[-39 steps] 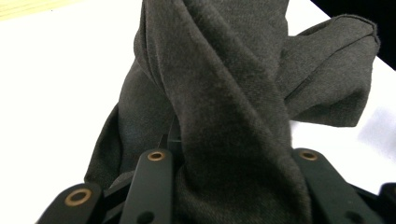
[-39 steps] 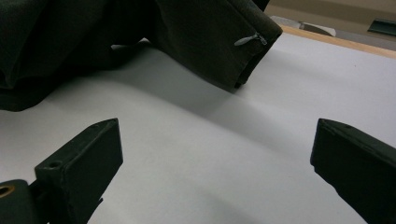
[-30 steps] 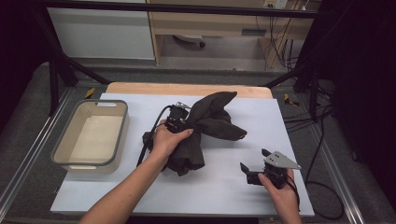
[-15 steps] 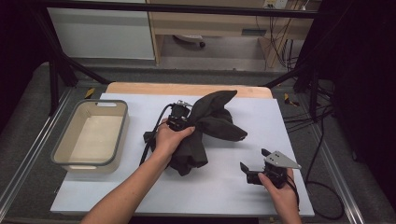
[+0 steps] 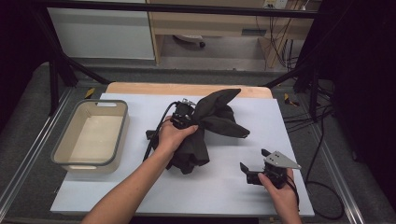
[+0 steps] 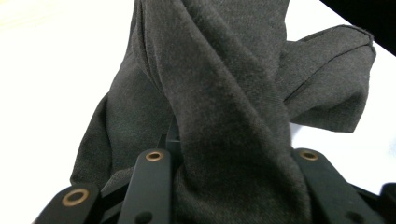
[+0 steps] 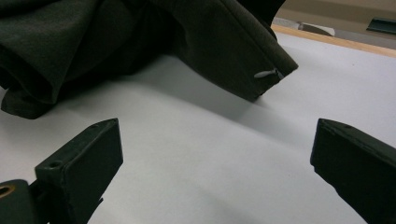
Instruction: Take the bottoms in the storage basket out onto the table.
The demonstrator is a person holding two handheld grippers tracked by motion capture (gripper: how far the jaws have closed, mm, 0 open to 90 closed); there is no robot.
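A dark grey garment (image 5: 205, 128) is bunched in a crumpled heap to the right of the tray (image 5: 60, 149), well apart from it. One pointed fold is raised toward the far side; another is spread flat to the right. Its lower part is gathered thickly.

High view looks down; gripper views share dark cloth (image 5: 205, 126) close-up.

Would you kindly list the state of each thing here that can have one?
dark garment: crumpled, partly lifted off the table
left gripper: shut on the garment
right gripper: open, nothing between its jaws
plastic bin: upright, nothing in it
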